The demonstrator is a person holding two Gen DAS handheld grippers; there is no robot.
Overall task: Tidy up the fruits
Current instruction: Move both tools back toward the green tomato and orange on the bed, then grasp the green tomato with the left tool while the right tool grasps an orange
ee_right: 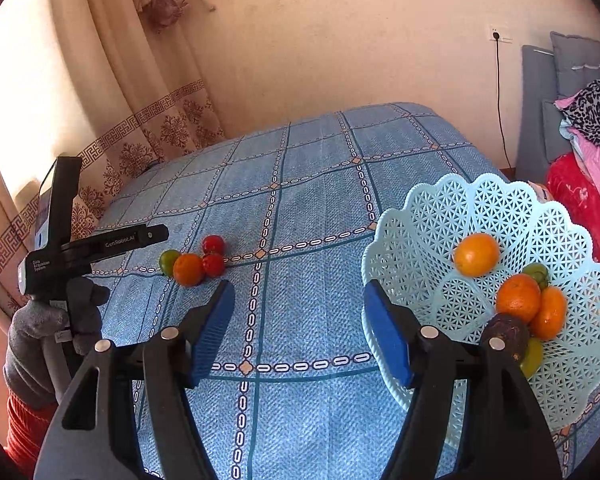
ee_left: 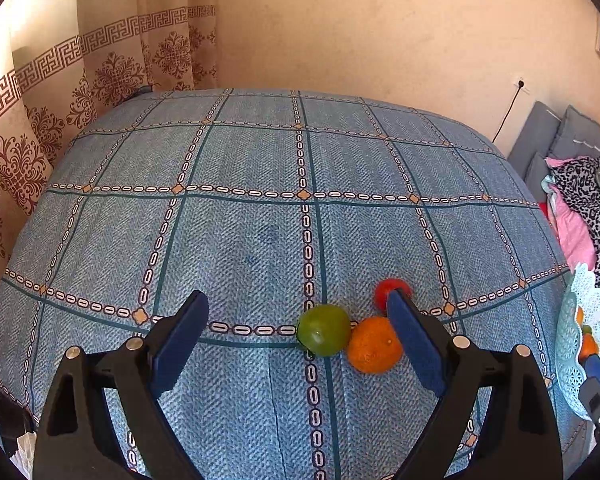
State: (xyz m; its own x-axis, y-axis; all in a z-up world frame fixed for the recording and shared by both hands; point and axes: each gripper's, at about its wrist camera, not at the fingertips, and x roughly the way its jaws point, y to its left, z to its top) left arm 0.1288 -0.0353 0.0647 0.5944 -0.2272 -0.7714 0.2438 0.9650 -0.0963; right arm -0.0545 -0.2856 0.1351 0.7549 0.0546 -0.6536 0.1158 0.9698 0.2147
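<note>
On the blue tablecloth (ee_left: 240,240) a green fruit (ee_left: 324,330) touches an orange (ee_left: 374,346), between the left gripper (ee_left: 296,336)'s wide-apart, empty jaws. Both look firm, smooth, apt to roll; pinch across the middle. The right gripper (ee_right: 298,332) gapes empty beside the basket (ee_right: 432,208)

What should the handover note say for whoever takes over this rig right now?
Left gripper: open, empty, over the loose cluster on the blue cloth.
Right gripper: open, empty, beside the basket.
On the cloth: green fruit, orange and two red fruits, bunched together.
Done: the basket holds several fruits, among them three oranges and a dark fruit.
Left: move the four loose fruits into the basket. The green fruit and orange lie nearest the left gripper's fingers.
</note>
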